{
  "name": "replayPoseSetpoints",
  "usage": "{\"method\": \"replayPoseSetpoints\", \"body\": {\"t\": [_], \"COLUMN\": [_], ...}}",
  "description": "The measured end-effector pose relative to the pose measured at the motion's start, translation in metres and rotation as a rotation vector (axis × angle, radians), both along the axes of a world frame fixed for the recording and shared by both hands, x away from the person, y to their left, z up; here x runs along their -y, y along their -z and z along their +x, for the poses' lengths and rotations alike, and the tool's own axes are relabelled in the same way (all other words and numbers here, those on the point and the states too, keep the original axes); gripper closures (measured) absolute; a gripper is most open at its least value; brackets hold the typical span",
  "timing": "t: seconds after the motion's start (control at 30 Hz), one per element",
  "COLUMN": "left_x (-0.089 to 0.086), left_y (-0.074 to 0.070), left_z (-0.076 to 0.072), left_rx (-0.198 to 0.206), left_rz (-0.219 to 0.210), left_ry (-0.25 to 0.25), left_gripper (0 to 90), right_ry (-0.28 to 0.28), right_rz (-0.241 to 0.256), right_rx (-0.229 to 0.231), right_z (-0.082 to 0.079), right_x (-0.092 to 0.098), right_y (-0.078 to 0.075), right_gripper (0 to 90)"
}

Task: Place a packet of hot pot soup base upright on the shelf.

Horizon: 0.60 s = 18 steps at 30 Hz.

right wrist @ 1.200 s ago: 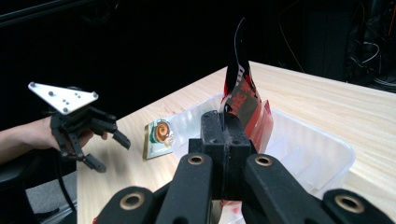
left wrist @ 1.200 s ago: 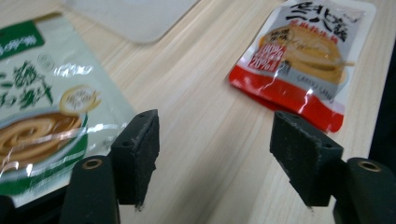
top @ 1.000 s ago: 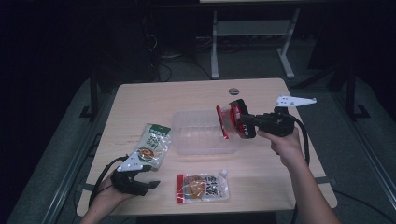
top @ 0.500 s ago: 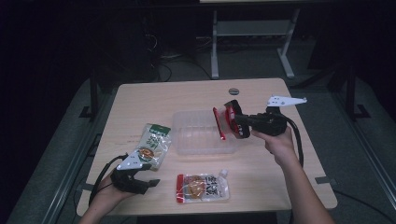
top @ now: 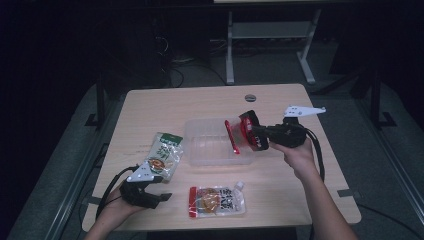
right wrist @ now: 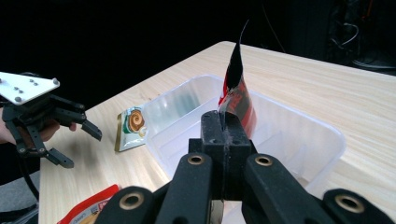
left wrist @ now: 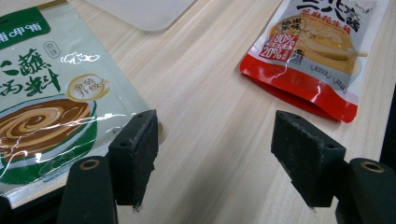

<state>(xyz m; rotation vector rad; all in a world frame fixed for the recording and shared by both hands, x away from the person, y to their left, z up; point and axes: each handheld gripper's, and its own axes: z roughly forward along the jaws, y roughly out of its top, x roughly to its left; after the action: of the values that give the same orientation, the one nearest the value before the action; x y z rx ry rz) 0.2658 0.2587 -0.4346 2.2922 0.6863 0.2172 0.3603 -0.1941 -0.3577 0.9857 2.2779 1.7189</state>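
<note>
Right gripper (top: 239, 136), jaws clamped on the red pouch (top: 232, 136), held it edge-up directly over the clear tub (top: 200, 145).

The right gripper (right wrist: 225, 122) pinches a red pouch (right wrist: 236, 95) upright over the clear tub (right wrist: 299, 135); a green pouch (right wrist: 131, 126) lies beside the tub's far wall; the left gripper (right wrist: 70, 140) hovers at the table's (right wrist: 327, 79) edge.

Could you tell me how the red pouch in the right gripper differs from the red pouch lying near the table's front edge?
The held red pouch is clamped edge-on in the shut right gripper, raised over the clear bin. The lying red pouch rests flat on the table, printed face up, with nothing gripping it. Both are red sauce-style pouches.
</note>
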Motion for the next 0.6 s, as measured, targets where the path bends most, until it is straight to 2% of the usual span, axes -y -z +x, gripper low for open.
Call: {"method": "replayPoseSetpoints", "body": {"t": [0.2,0.4,0.6], "left_x": [0.001,0.002,0.002], "left_y": [0.0,0.001,0.001], "left_z": [0.0,0.001,0.001], "left_rx": [0.001,-0.002,-0.005], "left_rz": [-0.003,0.004,0.007], "left_ry": [0.003,0.009,0.011], "left_gripper": [31.2,30.8,30.5], "right_ry": [0.01,-0.003,-0.005], "right_rz": [-0.002,-0.032,-0.025], "right_rx": [0.006,-0.004,-0.001], "right_z": [-0.003,-0.004,-0.005], "right_x": [0.002,-0.007,-0.008], "right_y": [-0.003,-0.002,-0.005], "right_gripper": [90.0,89.9,89.9]}}
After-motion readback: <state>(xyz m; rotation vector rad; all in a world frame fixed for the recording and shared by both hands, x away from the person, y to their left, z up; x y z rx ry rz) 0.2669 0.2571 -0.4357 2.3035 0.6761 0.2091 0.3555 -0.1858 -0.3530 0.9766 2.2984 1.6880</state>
